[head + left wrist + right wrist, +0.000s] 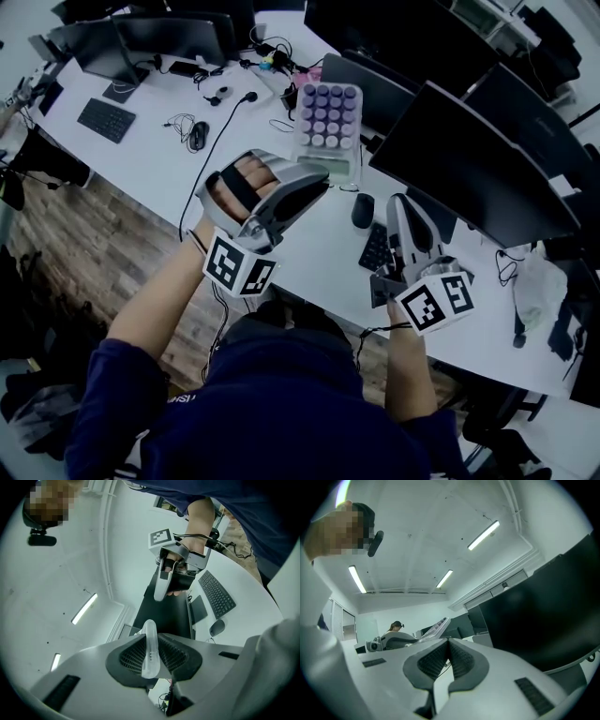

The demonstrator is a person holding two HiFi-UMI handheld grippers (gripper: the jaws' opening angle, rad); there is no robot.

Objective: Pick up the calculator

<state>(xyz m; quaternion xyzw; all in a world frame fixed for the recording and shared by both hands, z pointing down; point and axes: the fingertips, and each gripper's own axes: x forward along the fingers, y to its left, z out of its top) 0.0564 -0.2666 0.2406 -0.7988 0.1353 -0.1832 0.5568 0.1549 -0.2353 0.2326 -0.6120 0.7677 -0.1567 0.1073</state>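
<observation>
The calculator (326,120), clear-bodied with rows of round purple keys, is lifted off the white desk (164,173) and faces up toward me. My left gripper (317,184) is shut on its near edge. In the left gripper view the calculator (150,645) shows edge-on as a translucent strip pinched between the ribbed pads (132,657). My right gripper (397,201) hovers to the right of it, over the desk, shut with nothing in it. Its pads (461,660) meet in the right gripper view, where the calculator (437,627) appears slanted at the left.
Dark monitors (473,159) line the desk's far side. A black mouse (363,210) and keyboard (375,249) lie beneath the right gripper. Another keyboard (106,120), a mouse (198,135) and cables (220,131) lie at the left. Wooden floor (89,244) borders the desk's near edge.
</observation>
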